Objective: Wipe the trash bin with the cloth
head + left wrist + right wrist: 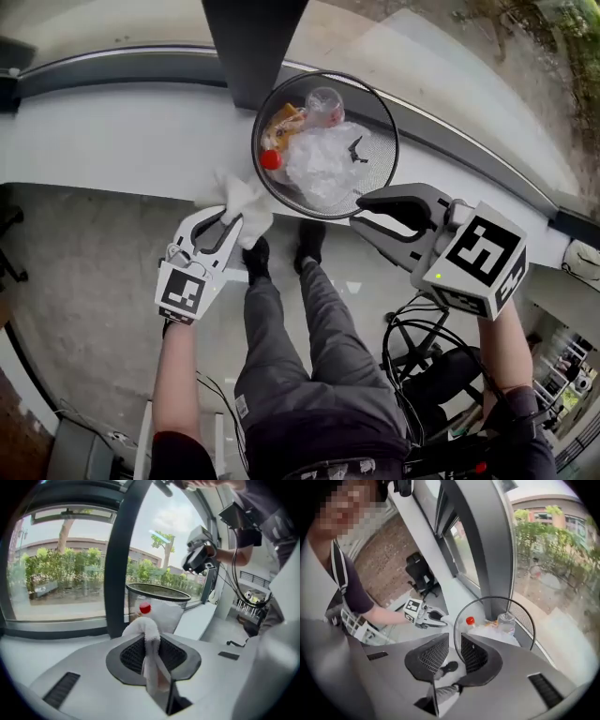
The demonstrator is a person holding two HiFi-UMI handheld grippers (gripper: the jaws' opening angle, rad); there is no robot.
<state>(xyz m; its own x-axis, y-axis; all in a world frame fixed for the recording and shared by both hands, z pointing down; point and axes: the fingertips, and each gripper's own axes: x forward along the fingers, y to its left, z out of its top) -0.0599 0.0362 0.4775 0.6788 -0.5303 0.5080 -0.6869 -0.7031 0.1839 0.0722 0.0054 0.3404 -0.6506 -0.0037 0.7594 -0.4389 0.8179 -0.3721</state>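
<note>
The black mesh trash bin stands on the white ledge and holds plastic bags and a red-capped bottle. My left gripper is shut on a white cloth, which bunches beyond its tips just left of the bin's rim. In the left gripper view the cloth hangs pinched between the jaws, with the bin a little ahead. My right gripper sits at the rim's near right edge, its jaws slightly apart. In the right gripper view a narrow gap shows, and the bin's rim curves down into it.
A black window post rises right behind the bin. The person's legs and shoes stand on the floor below the ledge. Cables and a dark chair sit at the lower right. Glass and a dark sill line run behind the ledge.
</note>
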